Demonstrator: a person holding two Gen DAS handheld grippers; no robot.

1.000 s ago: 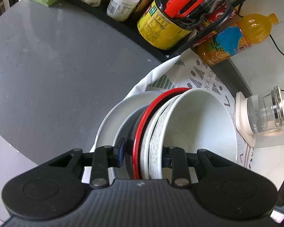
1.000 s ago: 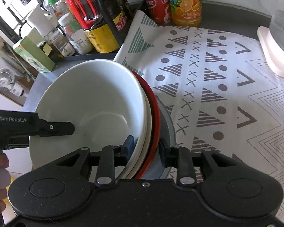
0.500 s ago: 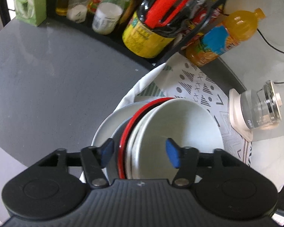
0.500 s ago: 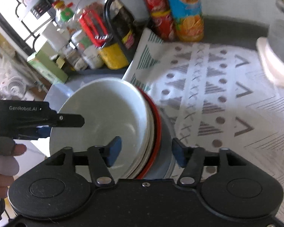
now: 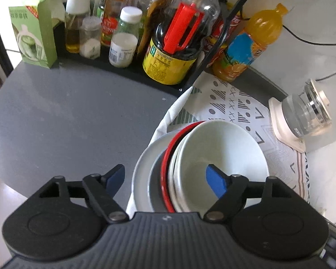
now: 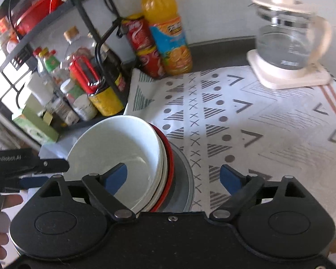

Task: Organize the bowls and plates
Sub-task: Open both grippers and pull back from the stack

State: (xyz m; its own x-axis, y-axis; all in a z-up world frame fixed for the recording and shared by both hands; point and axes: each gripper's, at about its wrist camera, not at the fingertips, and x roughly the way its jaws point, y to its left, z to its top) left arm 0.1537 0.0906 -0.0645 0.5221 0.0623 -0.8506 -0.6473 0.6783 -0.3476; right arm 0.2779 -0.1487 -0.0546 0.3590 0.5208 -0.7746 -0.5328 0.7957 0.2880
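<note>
Blue-padded jaws of the left gripper (image 5: 165,180) and right gripper (image 6: 173,177) stood spread wide, gripping nothing, either side of a nested stack. The white bowl (image 5: 221,154) sat uppermost, over a red-rimmed bowl (image 5: 165,157) and a grey plate (image 5: 141,168), at the patterned cloth's (image 6: 246,121) edge near the condiment rack (image 5: 127,67).

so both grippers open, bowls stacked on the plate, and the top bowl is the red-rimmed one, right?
Not quite. The top bowl is plain white; the red-rimmed bowl sits lower in the stack, as the right wrist view shows. Left gripper, right gripper open, stack on the plate.
</note>
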